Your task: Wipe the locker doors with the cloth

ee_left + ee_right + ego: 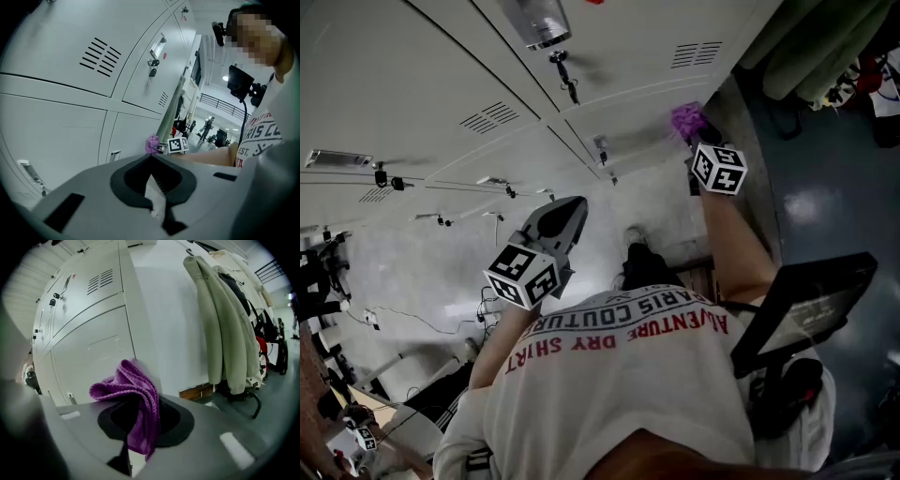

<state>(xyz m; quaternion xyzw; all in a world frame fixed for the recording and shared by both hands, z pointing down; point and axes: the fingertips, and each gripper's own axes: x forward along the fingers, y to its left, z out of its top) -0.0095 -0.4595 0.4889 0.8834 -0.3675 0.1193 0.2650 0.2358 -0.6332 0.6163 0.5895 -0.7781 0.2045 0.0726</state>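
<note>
At the end column of lockers, the right gripper (143,404) has its jaws clamped on the purple cloth (129,383). The bunched cloth projects past the jaw tips, directly in front of the lower locker door (93,352); contact with the door cannot be confirmed. On the left gripper (151,159), the jaws are together with nothing between them, clear of the lockers and aimed along the row toward the cloth. A set of keys (152,70) hangs from one upper door lock. Several pale coats (225,319) hang beside the end locker.
</note>
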